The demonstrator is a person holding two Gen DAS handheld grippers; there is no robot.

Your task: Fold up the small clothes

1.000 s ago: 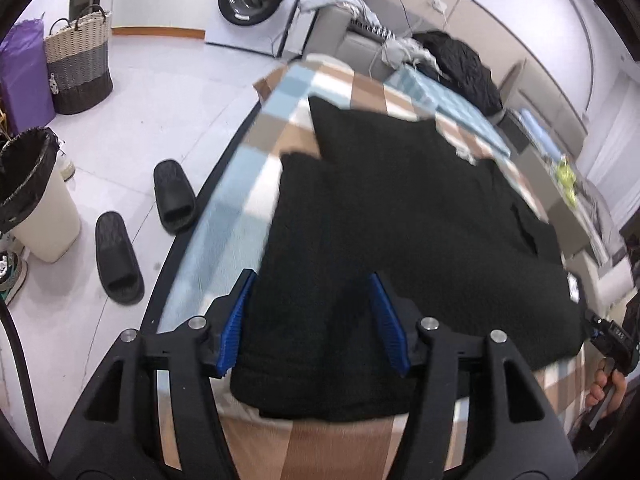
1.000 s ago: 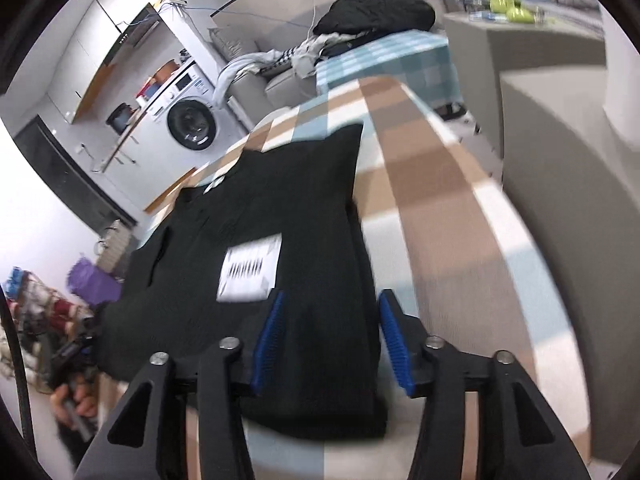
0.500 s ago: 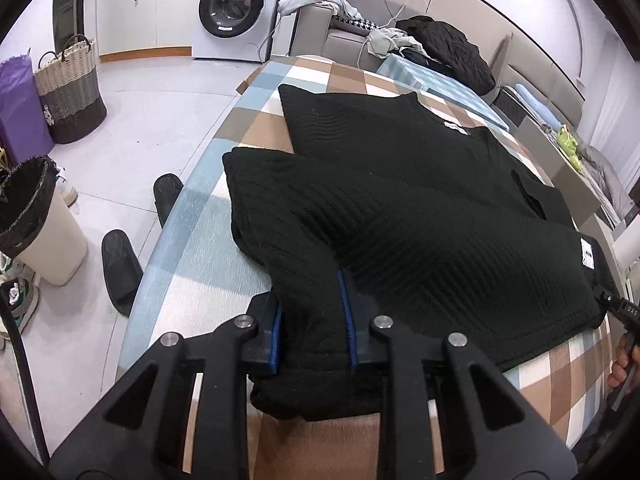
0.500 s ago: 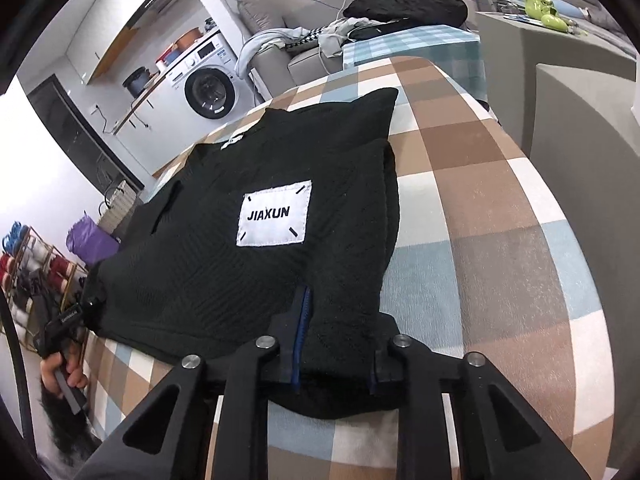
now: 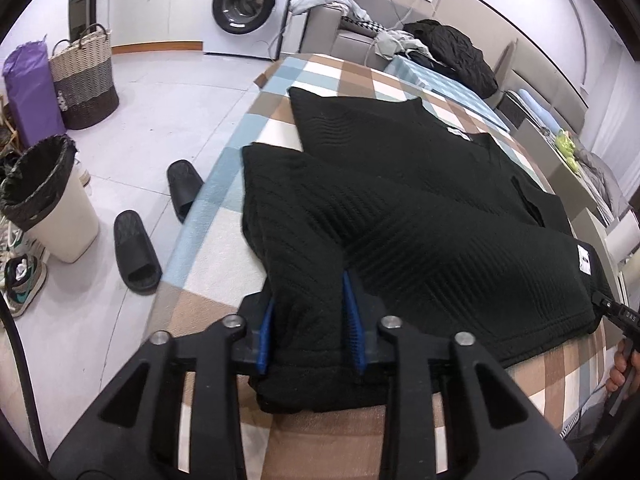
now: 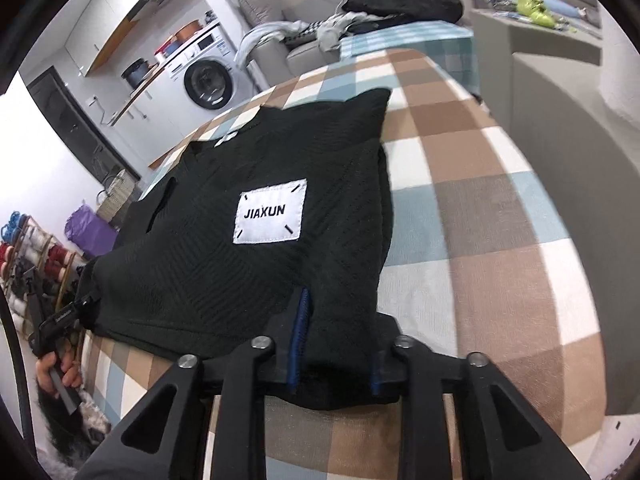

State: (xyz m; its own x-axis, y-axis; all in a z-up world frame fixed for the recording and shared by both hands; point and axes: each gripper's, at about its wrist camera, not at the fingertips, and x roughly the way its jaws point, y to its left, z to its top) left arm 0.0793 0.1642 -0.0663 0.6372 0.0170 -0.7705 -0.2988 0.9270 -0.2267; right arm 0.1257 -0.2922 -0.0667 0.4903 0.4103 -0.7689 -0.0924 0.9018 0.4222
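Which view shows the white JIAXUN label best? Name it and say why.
The right wrist view. There the white label lies near the middle of the black sweater, large and sharp enough to read its lettering. In the left wrist view the same label is a small sliver near the garment's far right edge, its text illegible.

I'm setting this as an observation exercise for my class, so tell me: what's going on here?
A person is folding a black sweater on a checked tablecloth. The left gripper and right gripper each pinch a near corner of its hem, fabric bunched between the blue pads, though the jaws have just eased open a little. The sweater lies mostly flat, its white JIAXUN label facing up. The fold has not gone over yet.
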